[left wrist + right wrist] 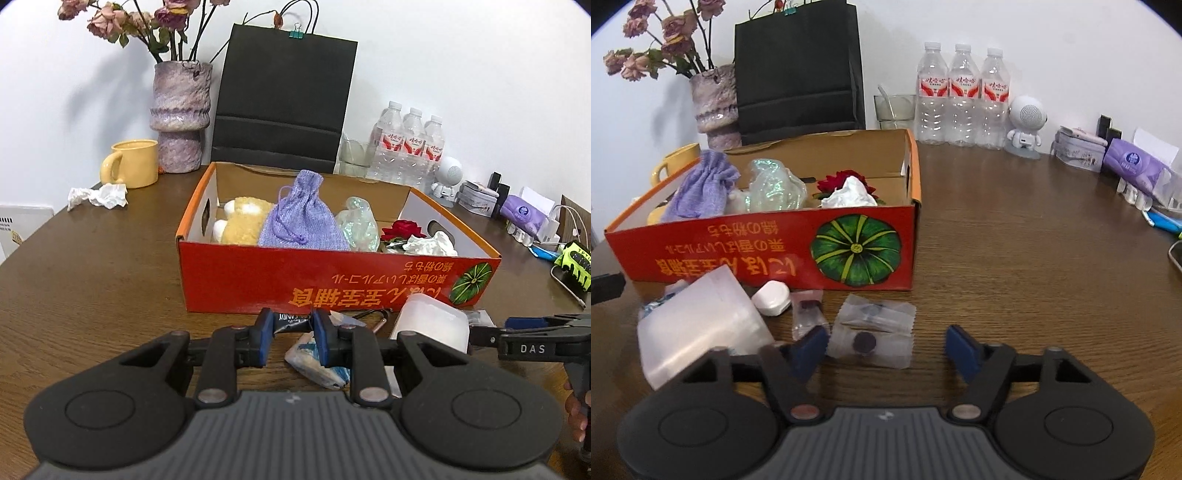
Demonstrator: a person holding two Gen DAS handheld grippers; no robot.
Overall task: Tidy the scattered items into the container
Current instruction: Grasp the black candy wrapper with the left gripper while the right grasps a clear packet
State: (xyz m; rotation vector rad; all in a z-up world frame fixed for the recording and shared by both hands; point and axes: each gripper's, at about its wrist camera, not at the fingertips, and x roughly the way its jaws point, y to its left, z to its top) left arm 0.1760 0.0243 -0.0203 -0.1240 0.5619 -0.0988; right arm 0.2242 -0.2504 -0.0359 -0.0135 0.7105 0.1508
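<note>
The red cardboard box (332, 284) stands open-topped in front of me. It holds a lilac pouch (304, 218), a yellow plush, an iridescent bag, a red rose and a crumpled tissue. My left gripper (291, 325) is shut on a black candy wrapper (291, 319), just short of the box's near wall. Below it a blue-and-white packet (317, 363) lies on the table. My right gripper (886, 350) is open, with a clear sachet (871, 332) between its fingers; the pads do not touch it. A white case (772, 297), a small clear packet (807, 310) and a translucent tub (698, 321) lie beside it.
Behind the box stand a black paper bag (284, 99), a purple vase (181, 118), a yellow mug (131, 164) and three water bottles (962, 96). A crumpled tissue (98, 195) lies at the left. A white speaker figure (1027, 125) and a purple tissue pack (1137, 168) line the right.
</note>
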